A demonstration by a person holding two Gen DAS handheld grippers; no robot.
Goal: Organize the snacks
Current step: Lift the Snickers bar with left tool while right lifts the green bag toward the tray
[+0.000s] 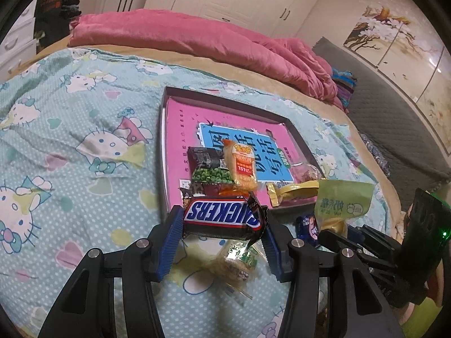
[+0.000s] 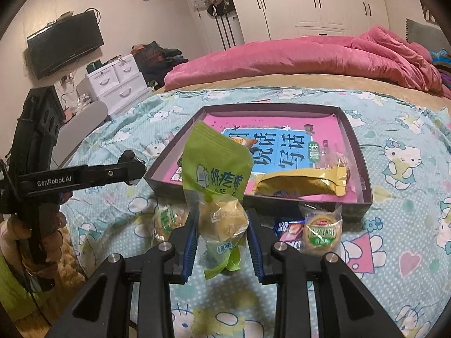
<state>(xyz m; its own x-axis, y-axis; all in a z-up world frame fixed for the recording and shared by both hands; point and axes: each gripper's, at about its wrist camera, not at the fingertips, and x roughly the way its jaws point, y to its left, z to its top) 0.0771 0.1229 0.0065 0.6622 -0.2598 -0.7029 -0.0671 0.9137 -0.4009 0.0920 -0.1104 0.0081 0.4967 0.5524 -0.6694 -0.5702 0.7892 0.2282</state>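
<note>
1. The Snickers bar [image 1: 222,219] sits crosswise between the blue pads of the left gripper [image 1: 222,225], clamped at both ends and held above the bedspread [image 1: 70,140], just short of the near edge of the shallow box [image 1: 225,101].
2. The right gripper [image 2: 222,236] is clenched on a green snack pouch [image 2: 217,174] (its clear lower part shows a pale yellow piece inside), which stands upright above the bedspread in front of the box's near wall.
3. Inside the box, on a pink and blue book [image 2: 282,146] that lines its floor, lie several snacks: a gold-wrapped bar [image 2: 301,183] along the near edge, a green-pea packet [image 1: 210,169] and an orange-topped cracker packet [image 1: 242,166] toward the near left corner, and a clear-wrapped sweet [image 2: 335,155] by the right wall.
4. On the bedspread outside the near edge lie a round biscuit in clear wrap [image 2: 320,231], a blue and pink packet [image 2: 290,231] beside it, and another clear-wrapped biscuit [image 1: 239,259] under the left gripper.
5. A pink quilt [image 1: 197,36] is bunched along the far side of the bed.
</note>
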